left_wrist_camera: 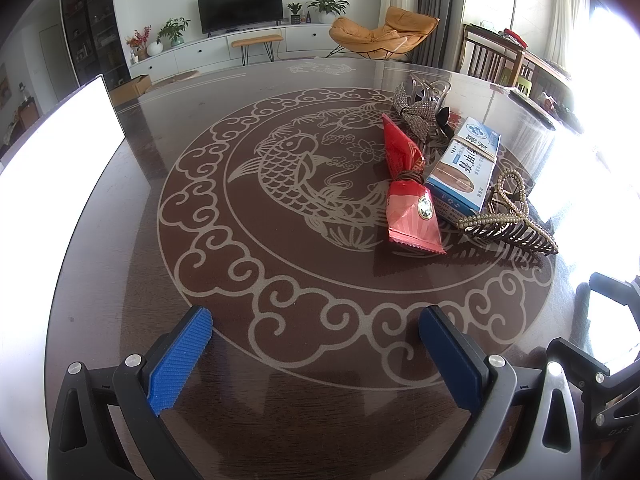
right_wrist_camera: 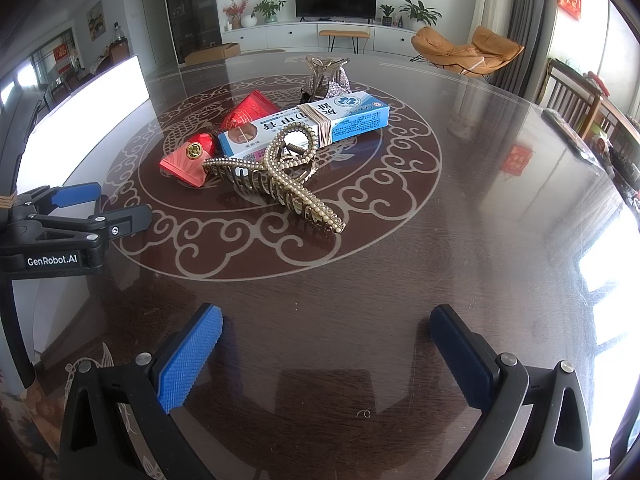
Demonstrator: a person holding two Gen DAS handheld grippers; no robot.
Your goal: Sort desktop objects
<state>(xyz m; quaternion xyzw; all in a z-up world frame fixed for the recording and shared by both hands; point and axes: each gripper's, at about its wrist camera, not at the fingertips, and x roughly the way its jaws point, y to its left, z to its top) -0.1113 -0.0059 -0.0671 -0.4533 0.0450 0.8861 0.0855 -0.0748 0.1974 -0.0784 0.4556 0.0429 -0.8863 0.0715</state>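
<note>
Your left gripper (left_wrist_camera: pixel 316 344) is spread wide with nothing between its blue pads (left_wrist_camera: pixel 180 360), hovering over the table (left_wrist_camera: pixel 224 248) short of the pile. Your right gripper (right_wrist_camera: pixel 326 352) is just as wide apart and also holds nothing; bare tabletop shows between its fingers (right_wrist_camera: pixel 188 360). In the right view your left gripper (right_wrist_camera: pixel 100 204) shows from the side at the left edge, its fingers parted, well apart from the objects.

Further out, the objects sit bunched together on the fish pattern at the table's centre. Nearest your right gripper is the pearl clip (right_wrist_camera: pixel 276 176), lying on its side, its long axis running from upper left to lower right in that view, its toothed end nearest you. Its loop end overlaps the box (right_wrist_camera: pixel 308 126). The box, wrapped with a rubber band, lies crosswise behind the clip, long axis left to right in the right view. The red packet (right_wrist_camera: pixel 192 156), cinched at its middle, lies just beside the box's left end, angling away from you. Behind the box stands a rhinestone clip (right_wrist_camera: pixel 328 80).

From the left view, the packet (left_wrist_camera: pixel 408 188), box (left_wrist_camera: pixel 464 168) and pearl clip (left_wrist_camera: pixel 508 216) lie side by side, right of centre.

A white panel (left_wrist_camera: pixel 60 148) stands at the table's left edge.
</note>
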